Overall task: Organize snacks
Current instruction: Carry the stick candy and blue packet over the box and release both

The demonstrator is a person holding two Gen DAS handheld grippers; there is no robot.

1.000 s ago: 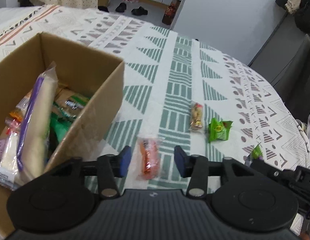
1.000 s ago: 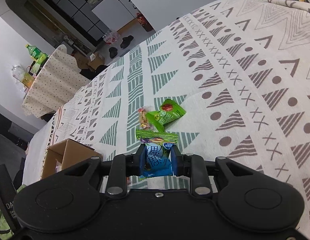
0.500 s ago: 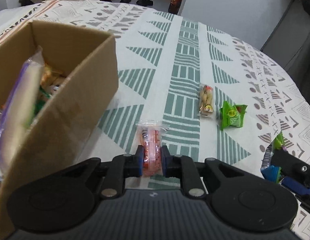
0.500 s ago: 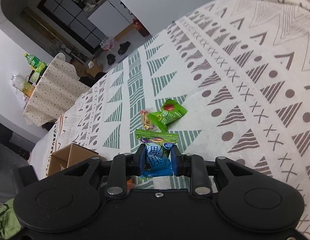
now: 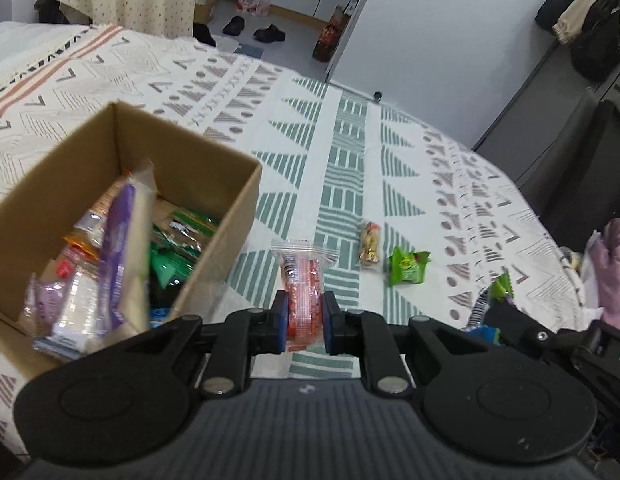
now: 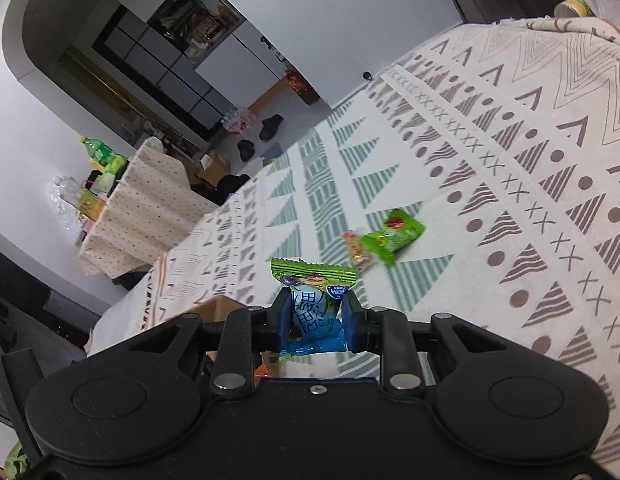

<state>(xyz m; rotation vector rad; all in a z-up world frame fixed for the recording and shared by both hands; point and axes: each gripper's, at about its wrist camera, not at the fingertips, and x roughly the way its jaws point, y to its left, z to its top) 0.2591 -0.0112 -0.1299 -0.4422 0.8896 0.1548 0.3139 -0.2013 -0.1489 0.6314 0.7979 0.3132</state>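
Showing unreadable print, blue packet (image 6: 314, 322)

Place: a home
Signs: patterned cloth (image 5: 350, 152), shoes (image 5: 253, 30) on the floor, hung coats (image 5: 590, 12), drinks table (image 6: 109, 184)

A bed or table covered by a cream cloth (image 5: 350, 152) printed with green and brown geometric bands; which of the two lies beneath cannot be told. At near left on the cloth stands an open cardboard box (image 5: 213, 240) holding snack packets. To its right, well apart from it, lie a small clear-wrapped yellowish snack (image 5: 370, 245) and, just beside that on its right, a green snack packet (image 5: 408, 266).
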